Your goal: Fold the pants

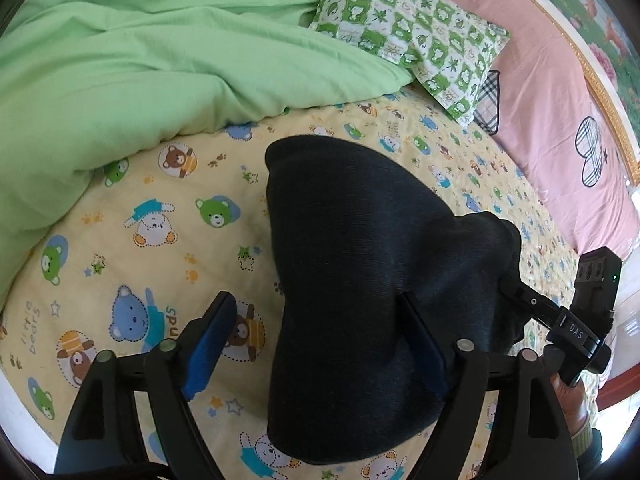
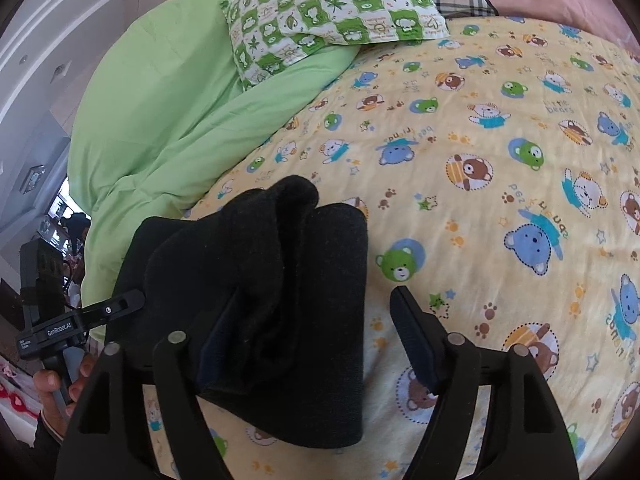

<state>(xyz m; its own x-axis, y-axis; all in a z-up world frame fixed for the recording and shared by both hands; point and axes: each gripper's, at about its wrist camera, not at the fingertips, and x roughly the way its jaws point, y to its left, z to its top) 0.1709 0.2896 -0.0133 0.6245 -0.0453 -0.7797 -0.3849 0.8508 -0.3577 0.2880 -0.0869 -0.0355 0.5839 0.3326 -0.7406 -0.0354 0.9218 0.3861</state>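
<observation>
Though unfolded no longer, pants (image 1: 360,280) on bedsheet (image 1: 160,240).

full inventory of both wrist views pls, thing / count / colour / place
pants: 1, black, folded bundle on the sheet, between both grippers
bed sheet: 1, yellow with bear print, under the pants
duvet: 1, light green, bunched beyond the pants
pillow: 1, green-and-white check, resting on the duvet edge
pink cover: 1, pink with plaid hearts, far side of the bed
left gripper: 1, black, fingers open, straddling the pants' edge
right gripper: 1, black, fingers open, over the pants' other end
hand: 1, holding the left gripper's handle
</observation>
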